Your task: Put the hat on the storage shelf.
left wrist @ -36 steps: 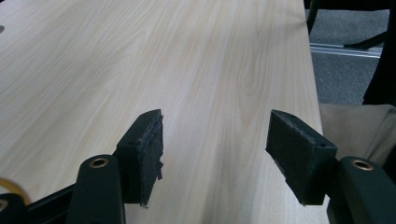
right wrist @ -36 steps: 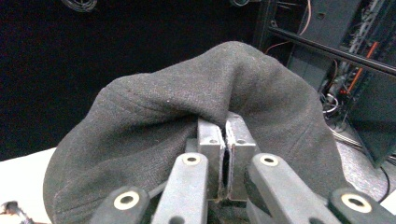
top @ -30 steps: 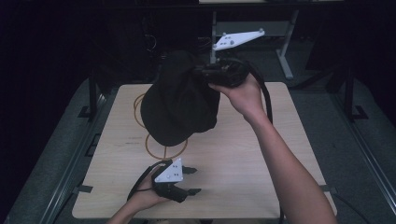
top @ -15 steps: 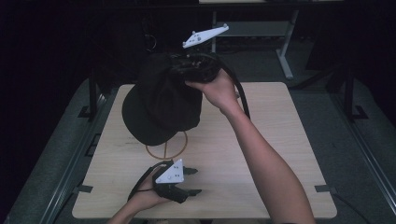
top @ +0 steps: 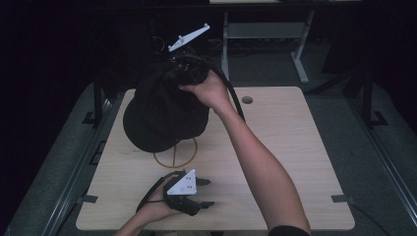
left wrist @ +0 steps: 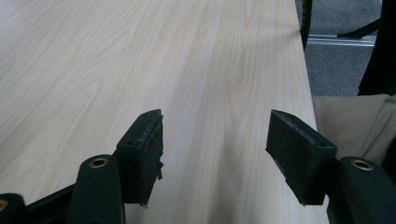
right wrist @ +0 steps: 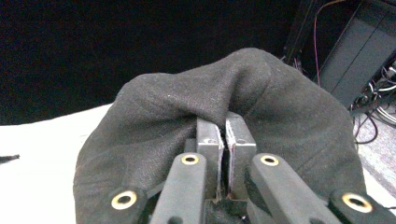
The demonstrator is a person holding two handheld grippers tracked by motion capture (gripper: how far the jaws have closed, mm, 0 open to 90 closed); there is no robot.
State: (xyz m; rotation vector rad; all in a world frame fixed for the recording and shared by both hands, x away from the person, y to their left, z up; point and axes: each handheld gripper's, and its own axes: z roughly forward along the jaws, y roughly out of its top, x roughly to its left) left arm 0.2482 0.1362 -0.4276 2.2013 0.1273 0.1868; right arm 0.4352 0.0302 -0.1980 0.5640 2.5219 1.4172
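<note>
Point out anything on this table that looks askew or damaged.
The black hat hangs lopsided over a wooden ring stand, bunched where the right gripper pinches its fabric. The left gripper rests open near the table's front edge, and its left pad looks frayed along its edge. Nothing is spilled.

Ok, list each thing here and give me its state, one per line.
black hat: lifted, pinched at its crown, brim hanging low above the table.
right gripper: jaws shut on the hat's cloth.
left gripper: jaws open, holding nothing, low over the table.
</note>
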